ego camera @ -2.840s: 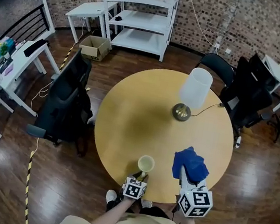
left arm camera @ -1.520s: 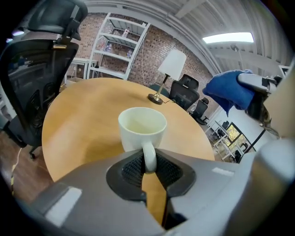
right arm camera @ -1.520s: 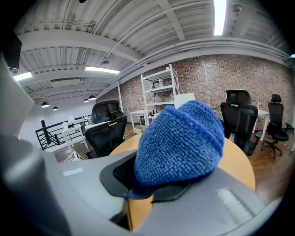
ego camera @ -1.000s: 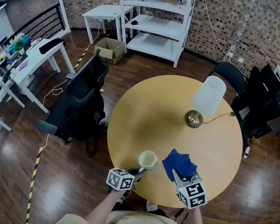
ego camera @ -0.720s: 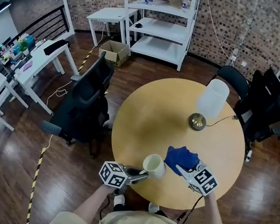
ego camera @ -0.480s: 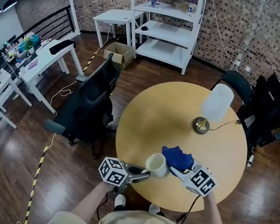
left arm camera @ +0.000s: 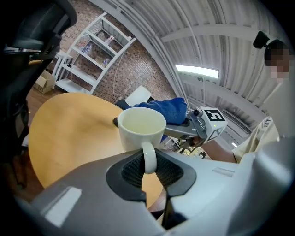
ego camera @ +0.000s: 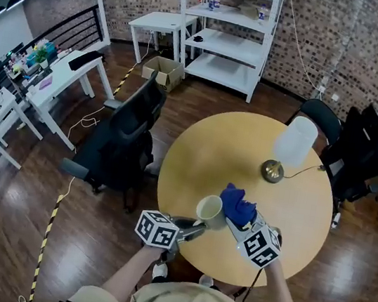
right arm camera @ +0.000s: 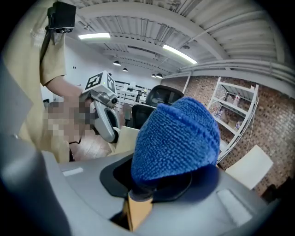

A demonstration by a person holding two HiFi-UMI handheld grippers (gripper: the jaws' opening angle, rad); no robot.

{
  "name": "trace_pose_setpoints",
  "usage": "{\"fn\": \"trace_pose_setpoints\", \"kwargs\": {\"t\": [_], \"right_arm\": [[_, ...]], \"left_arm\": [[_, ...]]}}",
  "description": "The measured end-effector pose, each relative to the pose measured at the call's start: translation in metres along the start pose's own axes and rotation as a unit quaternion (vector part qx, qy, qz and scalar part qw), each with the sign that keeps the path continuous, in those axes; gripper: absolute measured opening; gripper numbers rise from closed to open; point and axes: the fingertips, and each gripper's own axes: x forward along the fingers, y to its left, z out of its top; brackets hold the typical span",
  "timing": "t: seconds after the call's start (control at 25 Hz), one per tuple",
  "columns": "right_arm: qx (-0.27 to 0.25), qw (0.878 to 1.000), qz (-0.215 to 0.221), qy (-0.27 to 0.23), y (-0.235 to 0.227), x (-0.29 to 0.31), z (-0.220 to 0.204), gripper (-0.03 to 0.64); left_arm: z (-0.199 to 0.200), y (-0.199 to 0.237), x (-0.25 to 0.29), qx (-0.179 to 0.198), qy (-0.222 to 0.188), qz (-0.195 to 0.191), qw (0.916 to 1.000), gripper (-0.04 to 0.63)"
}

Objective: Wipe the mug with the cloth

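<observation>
- Nearest me, the left tongs (left arm camera: 148, 167) are clamped fully onto the handle of the mug (left arm camera: 142, 130). Only that thin loop is pinched, so a sideways push from the cloth could make the mug swivel or slip out
- The right tongs (right arm camera: 152, 186) are closed on the blue cloth (right arm camera: 177, 138), which bulges in a wad over the tips. I judge the hold sits low on the fabric, so a hard rub might drag it free, or leave the bare tips knocking the mug
- In the head view the mug hangs over the near edge of the tabletop (ego camera: 246, 149), apparently clear of the wood, with the cloth just beside its right wall — I cannot tell whether they touch. If it dropped here it could roll off onto the floor
- Both hands carry weight in the air, so uneven pressure would tip the mug's mouth rather than wipe it
- Farther back the lamp (ego camera: 291, 143) stands well apart; only a wide swing would reach it
</observation>
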Motion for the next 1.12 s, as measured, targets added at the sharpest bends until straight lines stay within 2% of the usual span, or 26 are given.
{"fn": "trace_pose_setpoints", "kwargs": {"t": [0.12,0.32,0.76,1.12], "right_arm": [[-0.014,1.000,-0.012,0.005,0.003,0.002,0.003,0.061],[-0.021,1.000,-0.017,-0.003,0.012,0.000,0.012,0.061],[-0.022,0.999,0.023,-0.022,0.045,0.005,0.018,0.061],[-0.014,0.998,0.040,-0.040,0.053,0.011,0.028,0.061]], "left_arm": [[0.006,0.005,0.003,-0.023,-0.019,0.025,0.9993,0.035],[0.014,0.008,0.004,-0.039,-0.043,0.038,0.9976,0.036],[0.017,0.010,-0.001,-0.050,-0.056,0.021,0.9970,0.037],[0.026,0.014,-0.006,-0.050,-0.067,0.013,0.9964,0.037]]}}
